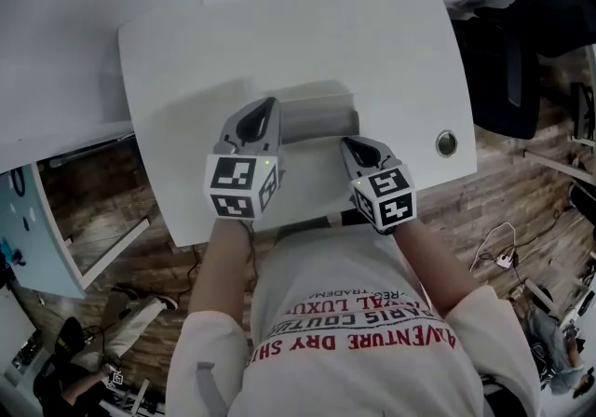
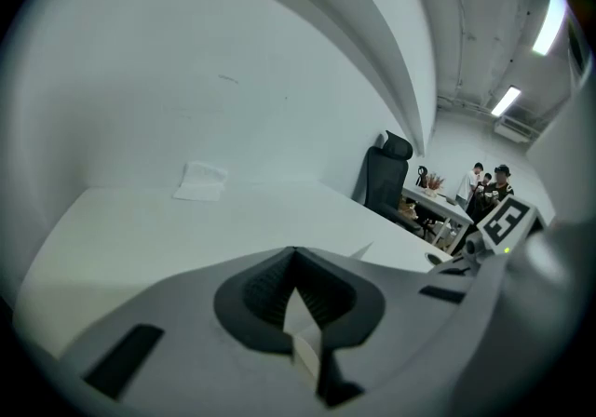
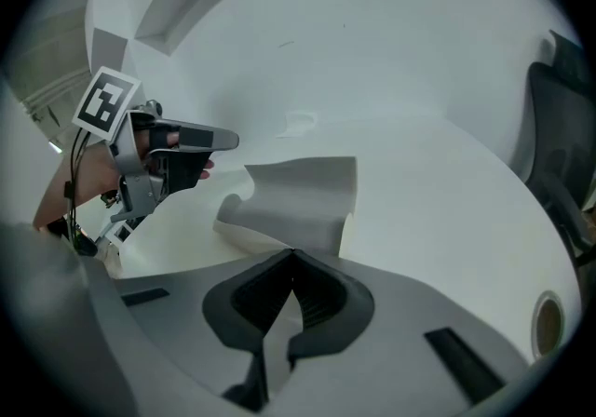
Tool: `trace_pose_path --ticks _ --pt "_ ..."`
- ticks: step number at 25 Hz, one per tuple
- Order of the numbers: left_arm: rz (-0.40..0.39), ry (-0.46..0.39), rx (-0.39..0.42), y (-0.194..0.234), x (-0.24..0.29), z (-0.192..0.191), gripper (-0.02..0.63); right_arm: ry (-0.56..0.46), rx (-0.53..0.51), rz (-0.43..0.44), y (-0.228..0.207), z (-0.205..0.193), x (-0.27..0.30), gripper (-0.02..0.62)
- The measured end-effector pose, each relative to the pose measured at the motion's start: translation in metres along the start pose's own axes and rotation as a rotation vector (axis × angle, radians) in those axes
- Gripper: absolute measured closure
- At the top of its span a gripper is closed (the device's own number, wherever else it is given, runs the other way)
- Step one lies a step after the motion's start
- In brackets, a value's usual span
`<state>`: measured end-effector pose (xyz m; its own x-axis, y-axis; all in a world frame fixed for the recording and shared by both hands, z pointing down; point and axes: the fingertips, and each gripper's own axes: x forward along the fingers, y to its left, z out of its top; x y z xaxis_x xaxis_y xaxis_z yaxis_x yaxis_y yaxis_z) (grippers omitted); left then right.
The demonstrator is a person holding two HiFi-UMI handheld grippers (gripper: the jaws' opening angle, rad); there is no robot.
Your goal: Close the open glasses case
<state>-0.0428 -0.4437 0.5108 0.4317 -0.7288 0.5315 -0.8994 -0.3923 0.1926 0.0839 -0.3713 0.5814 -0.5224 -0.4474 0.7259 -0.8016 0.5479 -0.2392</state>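
The open glasses case [image 3: 300, 194] sits on the worktop [image 1: 372, 33] between both tools, which partly hide its ends. The left tool [image 2: 294, 255] and right tool [image 3: 293, 257] are each pressed together, empty.

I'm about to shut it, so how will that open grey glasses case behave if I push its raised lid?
The open grey glasses case looks stiff: its lid stands up unsupported, so it would likely swing as one piece. It looks thin-walled and probably light, so it may slide on the smooth white table unless steadied.
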Motion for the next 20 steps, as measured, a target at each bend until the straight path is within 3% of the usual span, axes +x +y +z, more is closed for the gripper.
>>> trace_pose_path --ticks 9,20 --pt "-0.036 0.086 0.071 0.004 0.035 -0.003 0.609 -0.009 0.002 0.010 -0.002 -0.001 -0.001 0.583" --pt "-0.019 0.122 -0.001 0.006 0.034 -0.020 0.609 -0.026 0.013 0.011 -0.003 0.000 -0.001 0.583"
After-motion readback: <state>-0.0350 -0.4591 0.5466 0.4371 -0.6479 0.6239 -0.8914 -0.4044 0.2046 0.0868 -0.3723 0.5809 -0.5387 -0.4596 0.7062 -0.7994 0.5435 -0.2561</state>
